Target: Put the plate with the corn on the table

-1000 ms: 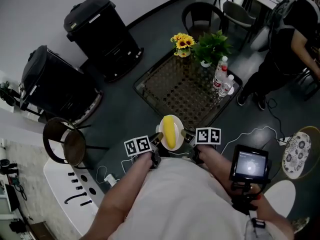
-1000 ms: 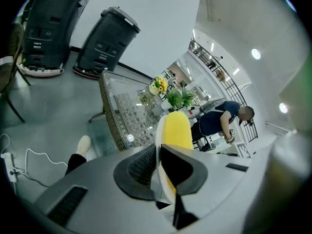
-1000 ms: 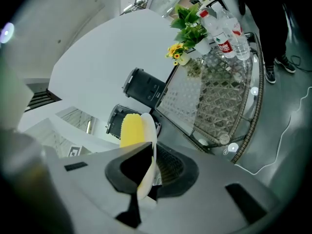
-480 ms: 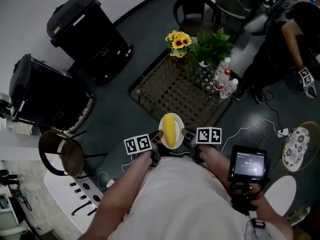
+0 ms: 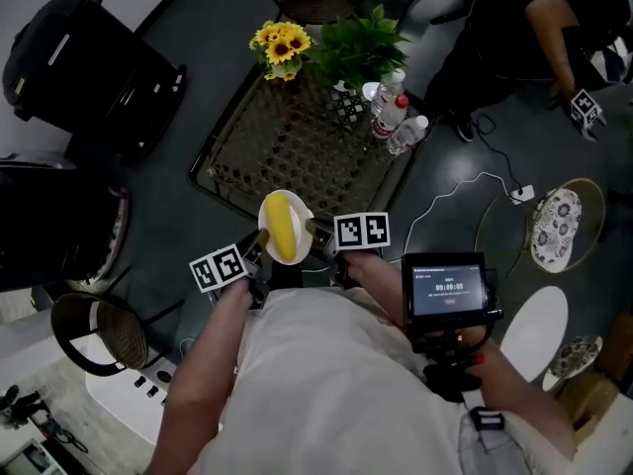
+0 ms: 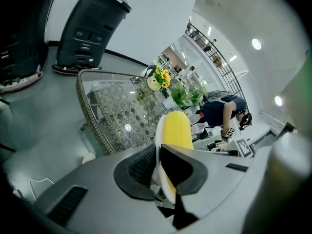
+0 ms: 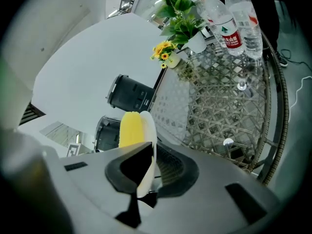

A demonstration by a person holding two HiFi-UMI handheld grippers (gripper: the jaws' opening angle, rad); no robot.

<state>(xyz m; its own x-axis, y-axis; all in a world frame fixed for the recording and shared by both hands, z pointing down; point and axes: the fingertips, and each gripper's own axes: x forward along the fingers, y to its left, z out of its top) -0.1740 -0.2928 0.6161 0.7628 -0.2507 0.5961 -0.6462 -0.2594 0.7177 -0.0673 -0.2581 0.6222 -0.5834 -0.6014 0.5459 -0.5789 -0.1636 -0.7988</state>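
The left hand-held gripper (image 6: 163,172) and right hand-held gripper (image 7: 145,172) each clamp a rim of the plate (image 5: 264,221), corn (image 5: 284,231) on it, between them, and the surface (image 5: 297,156) ahead has drawn nearer, so set-down looks close.

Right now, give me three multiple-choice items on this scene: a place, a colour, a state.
1. Where do the water bottles stand? A on the floor; B on the table beside the potted plant; C on a chair.
2. What colour is the corn? A red; B purple; C yellow.
3. How is the plate held? A by the left tool and right tool, at opposite rims; B by one tool alone; C by nothing, lying on the floor.
Answers: B, they stand by the plant on the tabletop; C, yellow in every view; A, each tool's jaws pinch the rim.
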